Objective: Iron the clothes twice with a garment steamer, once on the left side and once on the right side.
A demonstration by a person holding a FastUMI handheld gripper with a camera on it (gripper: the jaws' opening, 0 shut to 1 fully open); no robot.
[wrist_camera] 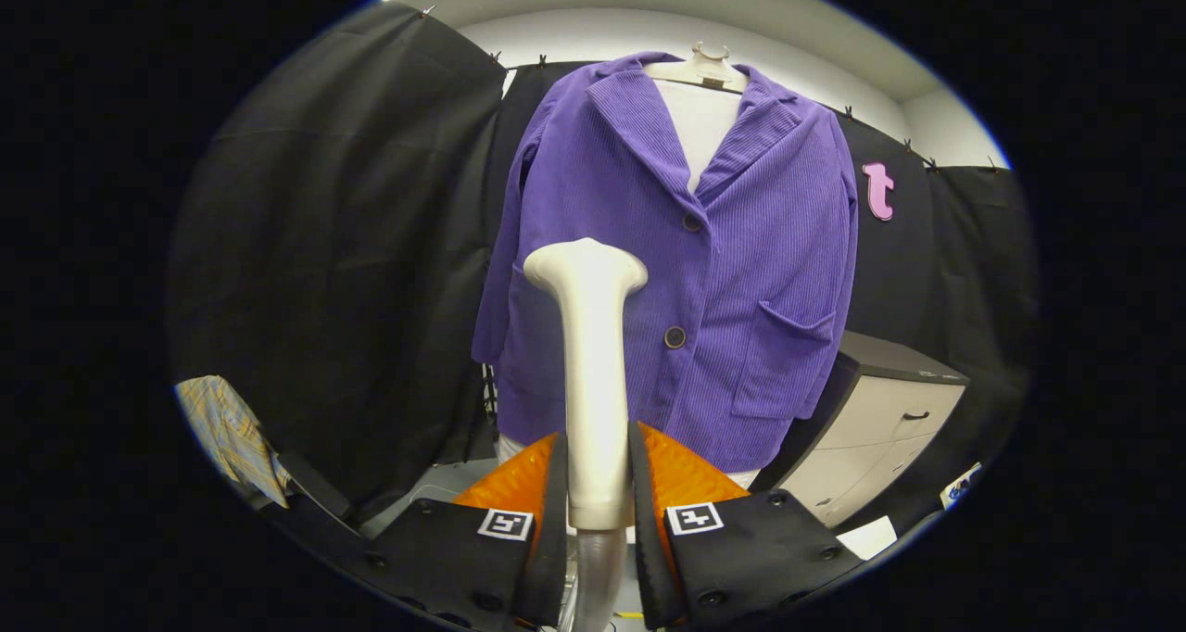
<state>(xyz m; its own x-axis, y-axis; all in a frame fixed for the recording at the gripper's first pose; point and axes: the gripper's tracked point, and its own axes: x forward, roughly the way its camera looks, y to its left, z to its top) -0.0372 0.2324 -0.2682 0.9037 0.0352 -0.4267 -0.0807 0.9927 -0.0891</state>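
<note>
The claw (598,484) held the cream garment steamer (593,372) by its handle, both orange fingers (514,484) pressed against it, the head raised upright. Beyond it a purple corduroy jacket (741,271) hung buttoned on a hanger (706,65), a low cabinet (880,428) beside it. The steamer head appeared short of the cloth, so the ironing passes seemed yet to start; the next move called for carrying the head forward onto one front panel.
</note>
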